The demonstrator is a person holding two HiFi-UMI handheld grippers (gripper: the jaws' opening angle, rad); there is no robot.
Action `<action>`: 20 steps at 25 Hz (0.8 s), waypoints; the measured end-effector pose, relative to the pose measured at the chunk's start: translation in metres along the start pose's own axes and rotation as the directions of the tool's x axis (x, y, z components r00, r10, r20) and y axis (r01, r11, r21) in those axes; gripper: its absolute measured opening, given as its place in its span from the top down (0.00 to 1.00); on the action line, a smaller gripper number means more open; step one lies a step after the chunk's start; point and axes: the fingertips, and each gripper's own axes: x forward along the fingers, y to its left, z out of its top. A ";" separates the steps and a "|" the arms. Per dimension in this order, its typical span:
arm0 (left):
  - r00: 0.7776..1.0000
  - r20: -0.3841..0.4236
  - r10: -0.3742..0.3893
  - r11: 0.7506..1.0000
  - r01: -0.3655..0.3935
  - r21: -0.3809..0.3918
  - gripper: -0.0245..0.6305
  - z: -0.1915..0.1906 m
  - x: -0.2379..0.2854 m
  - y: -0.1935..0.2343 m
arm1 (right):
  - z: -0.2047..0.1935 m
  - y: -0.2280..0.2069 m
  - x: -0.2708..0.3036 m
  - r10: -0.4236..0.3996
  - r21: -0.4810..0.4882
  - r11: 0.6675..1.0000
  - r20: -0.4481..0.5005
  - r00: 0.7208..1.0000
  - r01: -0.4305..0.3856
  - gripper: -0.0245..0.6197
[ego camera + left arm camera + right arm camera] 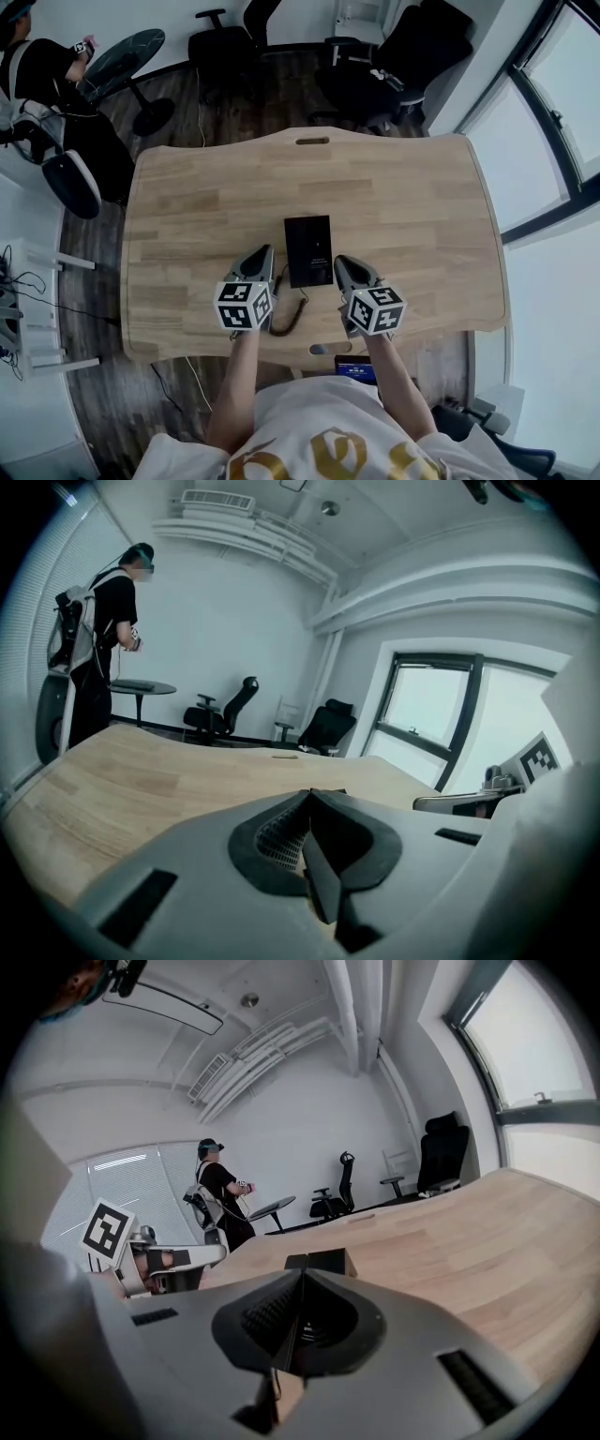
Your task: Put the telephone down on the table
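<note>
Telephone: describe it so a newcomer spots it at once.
Start at the big wooden table in the head view. Near its front edge, between the left gripper and right gripper, lies the telephone. It is the only flat black slab there, with a dark cord trailing toward the person.

Black swivel office chairs (223, 42) stand along the far wall on dark wood-plank floor (187, 112). Far left, a person in dark clothing (42, 70) stands beside a round dark pedestal table (127, 54). Dark-framed windows (553, 122) line the right.
</note>
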 end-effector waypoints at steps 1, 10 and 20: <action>1.000 0.013 -0.008 1.000 0.008 0.003 0.95 0.002 -0.005 -0.004 | 0.001 0.003 -0.005 -0.003 -0.003 1.000 0.009 1.000 0.003 0.94; 0.992 0.120 -0.032 0.999 0.028 0.029 0.95 0.025 -0.045 -0.031 | 0.021 0.023 -0.048 -0.054 -0.075 0.995 0.102 0.993 0.062 0.94; 0.980 0.193 -0.046 0.998 0.038 0.045 0.95 0.034 -0.081 -0.044 | 0.032 0.049 -0.079 -0.044 -0.099 0.993 0.158 0.986 0.061 0.94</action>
